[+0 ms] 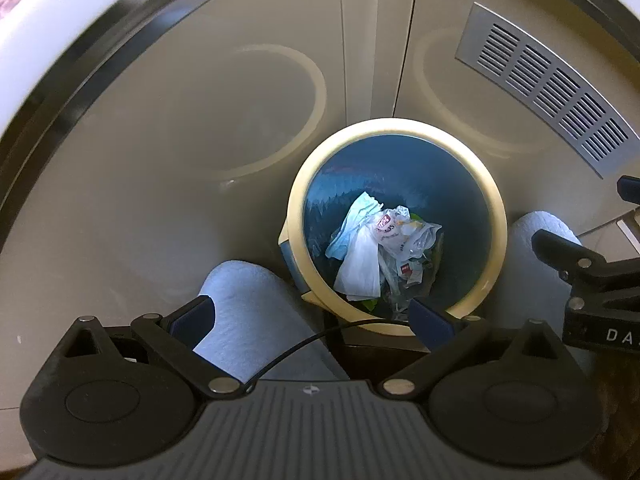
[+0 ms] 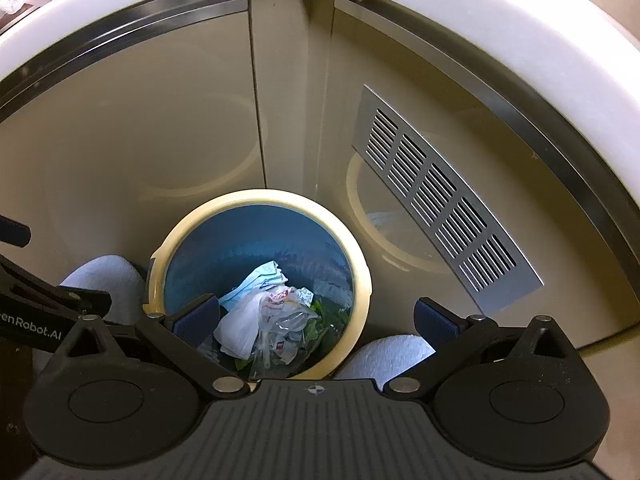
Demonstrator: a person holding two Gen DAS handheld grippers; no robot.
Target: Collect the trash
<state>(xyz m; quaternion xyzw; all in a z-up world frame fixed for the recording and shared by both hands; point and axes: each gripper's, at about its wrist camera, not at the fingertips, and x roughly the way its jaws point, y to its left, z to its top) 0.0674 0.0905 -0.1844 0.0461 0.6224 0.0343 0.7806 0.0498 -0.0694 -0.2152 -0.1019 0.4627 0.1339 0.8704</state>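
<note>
A round bin with a cream rim (image 1: 400, 126) (image 2: 260, 197) and a blue inside stands on the floor against beige cabinet doors. At its bottom lies crumpled trash (image 1: 380, 248) (image 2: 264, 316): white tissue, a pale blue piece, clear printed wrappers and green scraps. My left gripper (image 1: 312, 318) hovers open over the bin's near-left rim, with nothing between its fingers. My right gripper (image 2: 316, 318) is open and empty too, held above the bin's near-right side. Each gripper shows at the edge of the other's view.
A person's feet in white slippers (image 1: 244, 320) (image 1: 532, 240) flank the bin. A metal vent grille (image 1: 548, 88) (image 2: 436, 200) sits in the right cabinet door. A white countertop edge (image 1: 40, 20) (image 2: 520, 40) overhangs the cabinets, which meet in a corner behind the bin.
</note>
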